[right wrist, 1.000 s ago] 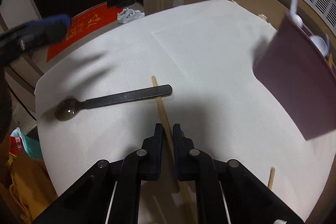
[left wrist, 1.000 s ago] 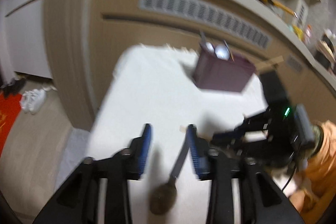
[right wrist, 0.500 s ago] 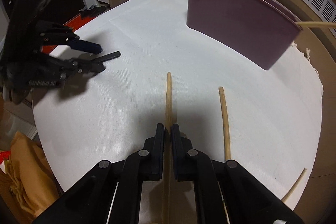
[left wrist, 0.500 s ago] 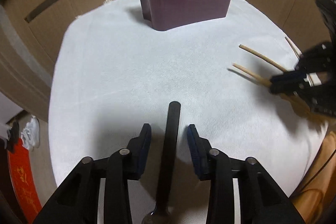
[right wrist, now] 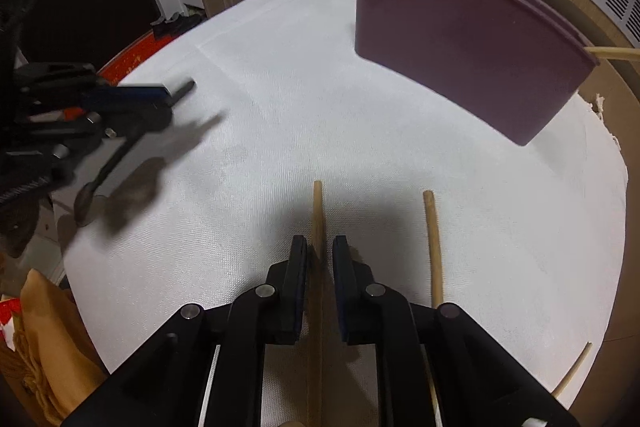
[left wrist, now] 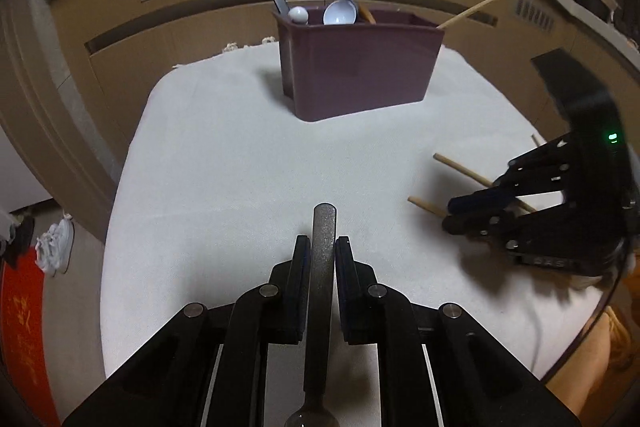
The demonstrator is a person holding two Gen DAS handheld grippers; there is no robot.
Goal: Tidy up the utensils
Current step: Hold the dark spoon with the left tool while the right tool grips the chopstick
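Dark spoon [left wrist: 322,267] in left tongs [left wrist: 322,247] — wooden chopstick [right wrist: 318,227] in right [right wrist: 320,247]

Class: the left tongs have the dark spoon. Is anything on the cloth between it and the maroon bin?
Nothing visible. Bare cloth lies between the spoon in the left tongs and the bin; the loose chopsticks lie off to the right.

Bin [left wrist: 356,67] on the table [left wrist: 224,155] ahead of the left tool [left wrist: 322,247], spoons and a chopstick standing in it, two chopsticks [right wrist: 433,243] lying right of that tool, perhaps a third beyond.
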